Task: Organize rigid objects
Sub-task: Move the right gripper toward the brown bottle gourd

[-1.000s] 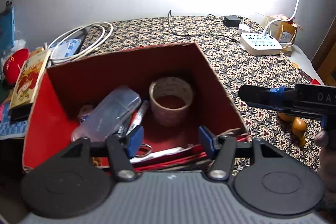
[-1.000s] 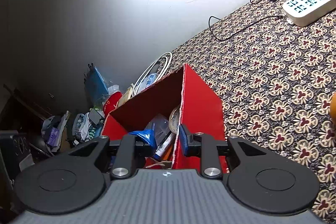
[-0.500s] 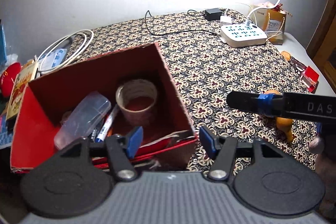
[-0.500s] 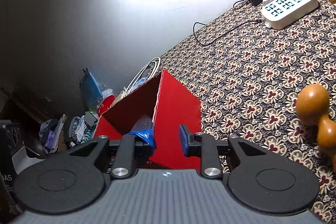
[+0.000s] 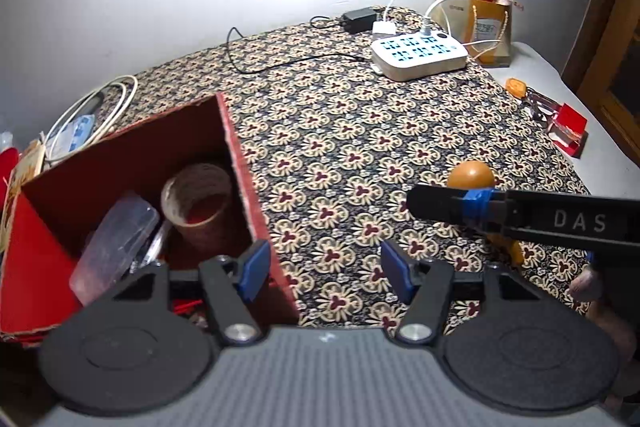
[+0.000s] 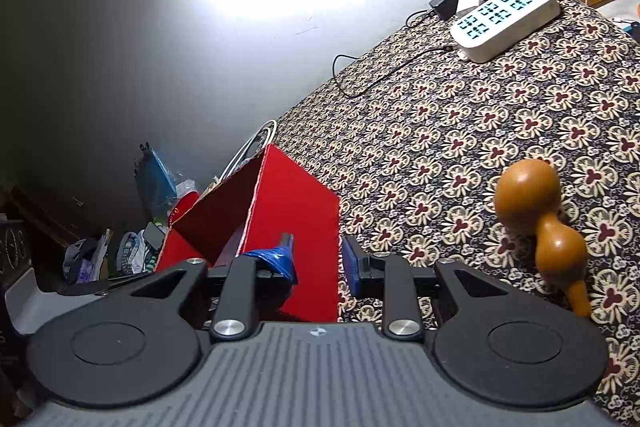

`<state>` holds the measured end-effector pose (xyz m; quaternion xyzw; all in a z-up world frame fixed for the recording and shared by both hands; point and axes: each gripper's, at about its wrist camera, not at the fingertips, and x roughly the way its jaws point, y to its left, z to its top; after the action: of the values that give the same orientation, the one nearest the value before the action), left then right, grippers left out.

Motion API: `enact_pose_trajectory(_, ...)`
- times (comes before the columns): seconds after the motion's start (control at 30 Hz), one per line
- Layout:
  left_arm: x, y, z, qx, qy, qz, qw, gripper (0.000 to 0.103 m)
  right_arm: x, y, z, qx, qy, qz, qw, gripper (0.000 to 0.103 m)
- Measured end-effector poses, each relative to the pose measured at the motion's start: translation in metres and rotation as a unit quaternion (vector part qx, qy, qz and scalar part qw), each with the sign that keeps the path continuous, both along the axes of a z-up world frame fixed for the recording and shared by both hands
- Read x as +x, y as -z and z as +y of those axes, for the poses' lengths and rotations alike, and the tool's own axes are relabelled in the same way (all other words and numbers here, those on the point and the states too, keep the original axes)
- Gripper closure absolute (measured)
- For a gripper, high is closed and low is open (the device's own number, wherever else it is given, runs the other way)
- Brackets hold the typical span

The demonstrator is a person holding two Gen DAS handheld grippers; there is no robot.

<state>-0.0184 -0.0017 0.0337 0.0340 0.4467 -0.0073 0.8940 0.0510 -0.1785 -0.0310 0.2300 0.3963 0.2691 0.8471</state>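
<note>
From my left wrist cam the left gripper [image 5: 323, 269] has its jaws spread wide with nothing between them, hanging over the patterned cloth on the worktop [image 5: 360, 131] right at the near right corner of the red box [image 5: 240, 163]. Inside the box I can make out a roll of tape [image 5: 198, 201] standing on end and a clear plastic case [image 5: 116, 241] leaning against it, plus what looks like a pen or two wedged underneath, but that bit is dark and half covered by my own gripper body so I can't say for sure. The wooden gourd [image 6: 538, 223] is lying on the cloth out to the right, well apart from the box; in the left view most of it is hidden behind the right gripper's black finger, only the round top pokes out. On the right wrist cam the right gripper [image 6: 318, 261] also has its jaws apart and empty, sitting low in front of the red box's outer wall, with the gourd off to its right and not between the fingers. The left finger has some crumpled blue tape on it. Far back there's a white power strip [image 5: 420, 57] with cables plugged in, and a yellow paper bag [image 5: 486, 27] behind it. The wall is totally blown out by glare, and the pile of stuff left of the box is too dim to read.
</note>
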Motion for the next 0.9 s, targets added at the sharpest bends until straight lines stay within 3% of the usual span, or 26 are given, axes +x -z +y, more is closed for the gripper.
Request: enact_pose_trajectory(0.9, 0.04, 0.043, -0.072, -0.016, 0.074, 0.063, 0.9952, 0.039, 0.016, 0.023, -0.081, -0.011, 0.074, 0.034, 0.997, 0.093)
